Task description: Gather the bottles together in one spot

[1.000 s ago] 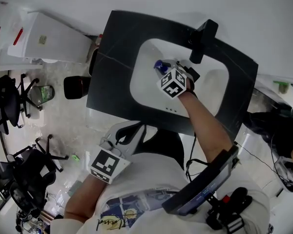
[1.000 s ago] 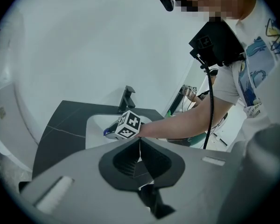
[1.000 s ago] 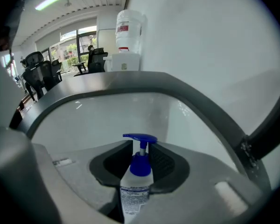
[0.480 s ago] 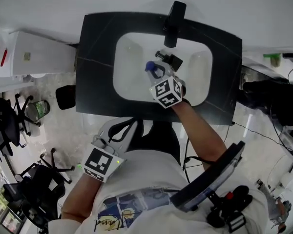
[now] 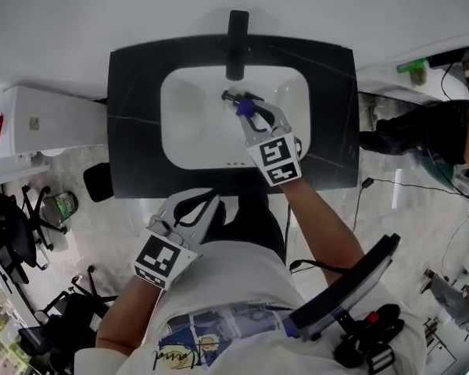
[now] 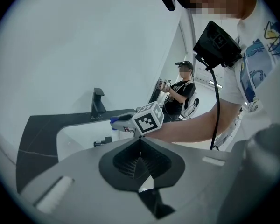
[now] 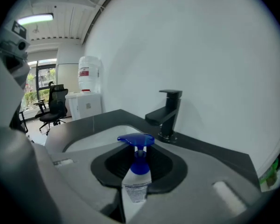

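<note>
The right tool [image 5: 254, 117] is grasping 1 pump bottle [image 5: 246, 108] with a blue top. Its jaws have just been closing on the bottle's body. It holds the bottle over the sink [image 5: 184, 112], toward 5 o'clock from the faucet [image 5: 237, 33]. The left tool [image 5: 189, 209] is clenched on nothing and hangs off the desk [image 5: 133, 139] at 7 o'clock. This looks like the carrying step. Next, the bottle needs a steady, upright landing on the desk. No other bottle shows, so I cannot tell which spot.
</note>
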`<state>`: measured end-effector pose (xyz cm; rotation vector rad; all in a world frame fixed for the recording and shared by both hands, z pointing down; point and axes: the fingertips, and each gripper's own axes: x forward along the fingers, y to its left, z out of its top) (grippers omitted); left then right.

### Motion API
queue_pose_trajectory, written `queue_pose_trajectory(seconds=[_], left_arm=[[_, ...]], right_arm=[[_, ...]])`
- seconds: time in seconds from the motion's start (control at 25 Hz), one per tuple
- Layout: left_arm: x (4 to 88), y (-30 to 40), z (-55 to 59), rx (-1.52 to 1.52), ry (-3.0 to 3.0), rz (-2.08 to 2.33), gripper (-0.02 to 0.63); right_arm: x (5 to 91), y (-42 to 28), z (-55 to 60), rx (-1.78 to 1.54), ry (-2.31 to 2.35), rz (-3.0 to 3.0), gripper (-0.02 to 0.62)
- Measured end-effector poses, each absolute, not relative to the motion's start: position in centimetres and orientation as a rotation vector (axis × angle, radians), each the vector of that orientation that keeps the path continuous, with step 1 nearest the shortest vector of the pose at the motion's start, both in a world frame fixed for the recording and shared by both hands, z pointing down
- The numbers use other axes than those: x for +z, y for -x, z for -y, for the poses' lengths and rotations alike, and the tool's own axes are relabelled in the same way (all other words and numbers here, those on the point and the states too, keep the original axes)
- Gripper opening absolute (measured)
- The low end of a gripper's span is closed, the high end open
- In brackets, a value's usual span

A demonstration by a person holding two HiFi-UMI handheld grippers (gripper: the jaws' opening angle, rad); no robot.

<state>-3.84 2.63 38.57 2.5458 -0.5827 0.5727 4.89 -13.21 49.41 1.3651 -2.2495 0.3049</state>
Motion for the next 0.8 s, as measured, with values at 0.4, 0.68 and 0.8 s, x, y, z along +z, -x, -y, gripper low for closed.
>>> queue_pose_trajectory(seconds=[0.4,0.68,0.8], left_arm=[[37.7,1.7,-1.3,0.573,-2.6,0.52,0.006],[37.9,1.6,0.5,0.578,-2.589,0.56,0.006],[37.8,1.6,1.2,0.575,-2.581,0.577,0.006]], right_arm=[[44.2,-13.2,18.0,0.263,-1.694,2.182,0.077],[42.5,-16.3,23.2,0.262,-1.869,2.164,0.077],[42.5,-17.1,25.3,0.276,-1.926,2.154,0.077]])
